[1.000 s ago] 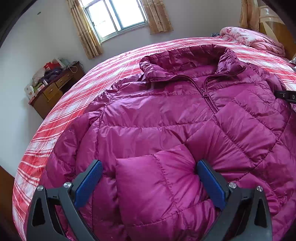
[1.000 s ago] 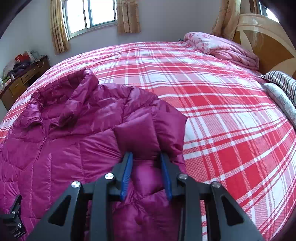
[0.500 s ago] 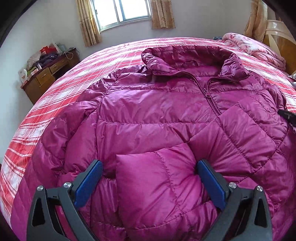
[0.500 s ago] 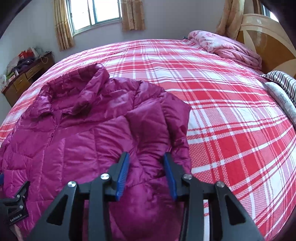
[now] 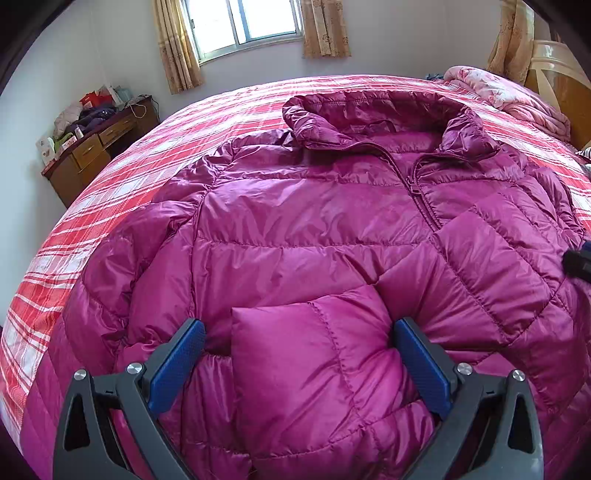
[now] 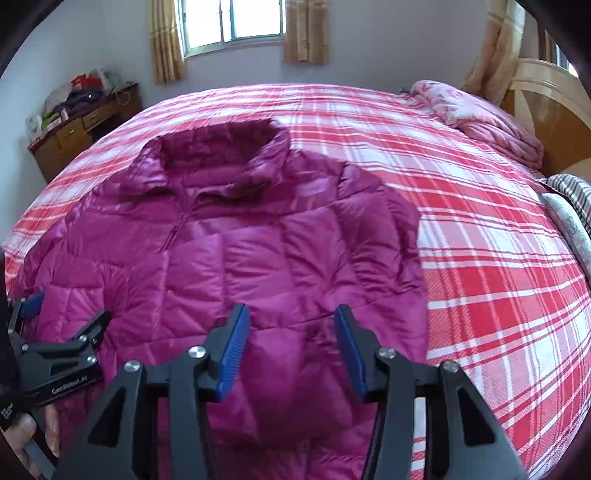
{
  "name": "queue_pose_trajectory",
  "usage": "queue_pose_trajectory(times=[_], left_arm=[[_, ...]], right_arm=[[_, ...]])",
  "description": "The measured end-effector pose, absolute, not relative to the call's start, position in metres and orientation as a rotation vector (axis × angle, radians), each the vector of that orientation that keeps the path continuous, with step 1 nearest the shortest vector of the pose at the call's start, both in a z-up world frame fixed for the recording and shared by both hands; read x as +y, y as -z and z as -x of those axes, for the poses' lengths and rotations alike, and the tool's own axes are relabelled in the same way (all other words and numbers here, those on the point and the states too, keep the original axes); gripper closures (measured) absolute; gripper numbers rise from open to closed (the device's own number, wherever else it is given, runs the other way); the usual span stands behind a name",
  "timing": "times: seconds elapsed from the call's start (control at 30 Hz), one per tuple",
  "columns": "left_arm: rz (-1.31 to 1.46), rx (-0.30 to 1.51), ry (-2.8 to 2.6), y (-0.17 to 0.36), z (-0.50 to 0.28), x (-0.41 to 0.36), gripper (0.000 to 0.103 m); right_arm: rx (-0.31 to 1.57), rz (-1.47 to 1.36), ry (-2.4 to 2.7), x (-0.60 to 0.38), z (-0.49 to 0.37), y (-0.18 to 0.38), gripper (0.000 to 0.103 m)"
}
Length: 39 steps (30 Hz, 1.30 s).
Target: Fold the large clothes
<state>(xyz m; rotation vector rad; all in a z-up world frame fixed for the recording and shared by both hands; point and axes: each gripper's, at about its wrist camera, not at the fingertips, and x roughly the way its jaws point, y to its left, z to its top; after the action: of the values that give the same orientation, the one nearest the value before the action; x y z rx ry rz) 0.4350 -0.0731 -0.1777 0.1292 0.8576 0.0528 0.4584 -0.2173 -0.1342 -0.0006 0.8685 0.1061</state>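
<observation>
Magenta quilted puffer jacket (image 5: 314, 229) lying on red-and-white plaid bedspread (image 6: 480, 258). Gripper pads (image 6: 233, 345) showing blue on black frames. Pink floral quilt (image 6: 476, 114) sitting by tan headboard (image 6: 546, 110); beige patterned curtains (image 5: 325, 29) hanging; brown wooden dresser (image 5: 92, 151).

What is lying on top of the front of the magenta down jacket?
Both sleeves are folded over the magenta down jacket: one cuff lies between the open left gripper fingers. The front beneath them is covered.
</observation>
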Motion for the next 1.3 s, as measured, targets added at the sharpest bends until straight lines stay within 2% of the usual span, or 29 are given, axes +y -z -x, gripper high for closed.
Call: queue_pose_trajectory(times=[0.13,0.3,0.43,0.7,0.9,1.07,1.2,1.3], left_arm=[[-0.122,0.86,-0.049,0.178,-0.436,-0.073,0.001],[-0.121,0.86,-0.049,0.177,-0.436,-0.072,0.001],[-0.116,0.862,-0.047,0.176,-0.436,-0.07,0.001],[-0.07,0.878,-0.024,0.177,-0.438,-0.064,0.001],[-0.049,0.934,0.056,0.174,-0.436,-0.057,0.001],[-0.086,0.837,0.006,0.134,-0.38,-0.012,0.001],[-0.155,0.714,-0.184,0.106,-0.32,0.061,0.001],[-0.142,0.73,-0.343,0.106,-0.289,0.122,0.001]], right_arm=[[0.885,0.037,-0.084,-0.21,-0.463,0.155,0.051],[0.919,0.07,-0.033,-0.201,-0.461,0.144,0.051],[0.868,0.045,-0.061,-0.184,-0.441,0.128,0.049],[0.831,0.061,-0.049,-0.163,-0.434,0.16,0.046],[0.814,0.025,-0.059,-0.167,-0.43,0.162,0.044],[0.8,0.045,-0.044,-0.164,-0.428,0.161,0.043],[0.793,0.032,-0.049,-0.166,-0.427,0.161,0.043],[0.788,0.027,-0.051,-0.167,-0.425,0.16,0.042]])
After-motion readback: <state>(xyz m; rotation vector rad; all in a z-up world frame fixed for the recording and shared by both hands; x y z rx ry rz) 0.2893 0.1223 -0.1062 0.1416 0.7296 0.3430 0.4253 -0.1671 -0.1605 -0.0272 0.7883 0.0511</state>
